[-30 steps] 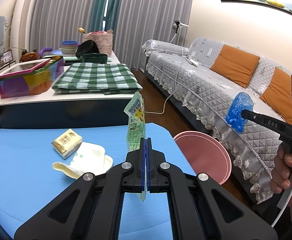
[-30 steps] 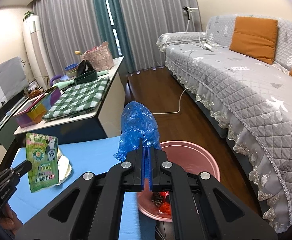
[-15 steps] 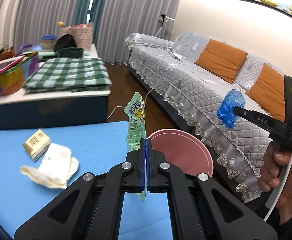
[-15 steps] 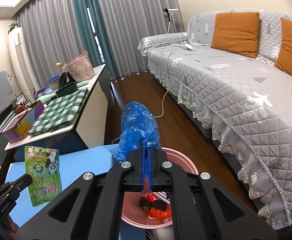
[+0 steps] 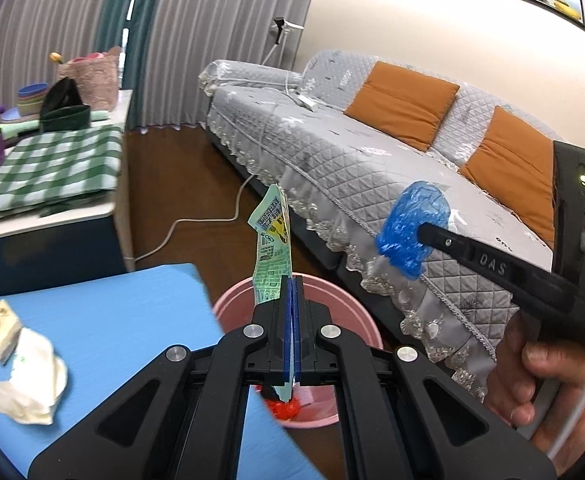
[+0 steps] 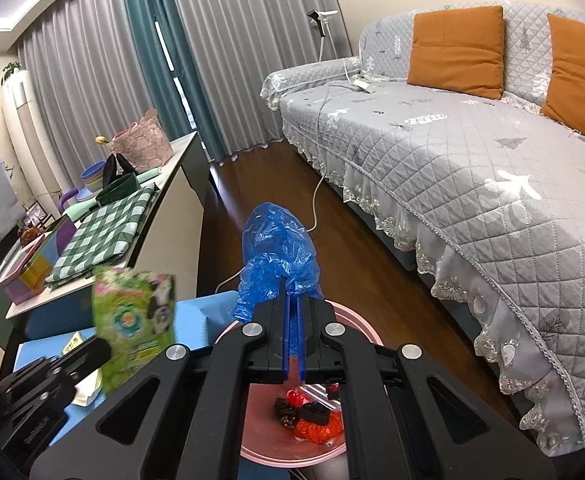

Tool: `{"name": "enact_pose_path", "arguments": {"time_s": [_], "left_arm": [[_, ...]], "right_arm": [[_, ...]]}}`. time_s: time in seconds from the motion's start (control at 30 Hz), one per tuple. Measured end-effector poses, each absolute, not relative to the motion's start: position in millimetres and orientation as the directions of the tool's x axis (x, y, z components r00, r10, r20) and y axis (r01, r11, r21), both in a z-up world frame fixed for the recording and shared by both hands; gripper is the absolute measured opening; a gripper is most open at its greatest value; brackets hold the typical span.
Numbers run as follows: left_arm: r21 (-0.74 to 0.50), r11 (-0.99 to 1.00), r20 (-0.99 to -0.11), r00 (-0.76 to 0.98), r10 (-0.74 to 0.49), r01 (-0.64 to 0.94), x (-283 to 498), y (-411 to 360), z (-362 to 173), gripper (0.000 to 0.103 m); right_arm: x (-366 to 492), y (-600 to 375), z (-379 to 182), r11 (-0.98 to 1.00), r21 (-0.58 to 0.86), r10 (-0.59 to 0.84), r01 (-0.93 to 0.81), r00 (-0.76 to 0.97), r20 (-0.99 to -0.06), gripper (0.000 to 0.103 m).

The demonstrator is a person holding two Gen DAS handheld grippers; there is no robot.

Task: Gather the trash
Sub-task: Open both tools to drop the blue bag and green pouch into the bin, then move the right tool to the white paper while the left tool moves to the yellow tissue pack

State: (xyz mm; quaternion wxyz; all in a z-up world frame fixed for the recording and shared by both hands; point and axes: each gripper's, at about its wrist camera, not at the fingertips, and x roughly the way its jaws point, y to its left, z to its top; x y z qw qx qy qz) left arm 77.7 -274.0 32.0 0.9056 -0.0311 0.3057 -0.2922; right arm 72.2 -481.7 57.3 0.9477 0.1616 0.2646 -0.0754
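Trash in two pieces, both held over or near the pink bin that stands on the wood floor between the blue table and the grey sofa.

Green wrapper: flat printed packet, standing upright, edge-on in the left wrist view. Left gripper jaws pressed together on its lower part; a corner of the packet pokes out below the pads. It hangs above the near rim of the bin, at the table's edge. In the right wrist view the same packet shows its printed green face, blurred, left of the bin.

Blue plastic bag: crumpled, bunched at the tip of the right gripper. Its jaws are opening, a narrow gap showing between the blue pads, with the bag's lower edge between them. The bag sits above the bin's far rim. A hand grips that tool's handle, on the sofa side of the bin.

Bin contents: red and black scraps on the bottom.

Blue table, left of the bin: a crumpled white wrapper and a small tan packet touching it, well apart from the bin.

Beyond the table, a sideboard carries a green checked cloth.
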Motion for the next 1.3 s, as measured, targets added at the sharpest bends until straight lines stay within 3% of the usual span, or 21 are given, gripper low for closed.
{"name": "enact_pose_path", "arguments": {"time_s": [0.03, 0.1, 0.17, 0.2, 0.67, 0.87, 1.3], "left_arm": [[-0.242, 0.825, -0.541, 0.635, -0.552, 0.511, 80.3, -274.9, 30.0, 0.001], [-0.278, 0.812, -0.558, 0.602, -0.571, 0.513, 89.6, -279.8, 24.3, 0.004], [-0.285, 0.820, -0.566, 0.603, -0.562, 0.497, 92.2, -276.7, 21.2, 0.006], [-0.292, 0.818, -0.567, 0.598, -0.566, 0.497, 91.8, -273.7, 20.0, 0.007], [-0.310, 0.880, -0.546, 0.689, -0.476, 0.361, 56.8, -166.5, 24.1, 0.007], [-0.276, 0.926, -0.496, 0.787, -0.366, 0.256, 37.3, -89.3, 44.5, 0.007], [-0.265, 0.964, -0.463, 0.878, -0.122, -0.006, 15.2, 48.5, 51.2, 0.008]], "right_arm": [[73.7, -482.9, 56.0, 0.936, 0.267, -0.055, 0.230, 0.844, -0.533, 0.009], [76.8, -485.4, 52.3, 0.934, 0.261, -0.062, 0.242, 0.832, -0.551, 0.024], [76.8, -487.8, 50.4, 0.928, 0.268, -0.070, 0.258, 0.829, -0.555, 0.047], [76.5, -488.7, 49.9, 0.925, 0.275, -0.069, 0.261, 0.829, -0.556, 0.049], [79.5, -426.3, 63.6, 0.952, 0.275, 0.023, 0.137, 0.861, -0.508, 0.048], [81.0, -357.2, 71.0, 0.968, 0.248, 0.143, -0.026, 0.874, -0.465, 0.039], [86.5, -197.7, 43.4, 0.901, 0.162, 0.427, -0.402, 0.760, -0.490, 0.040]]}}
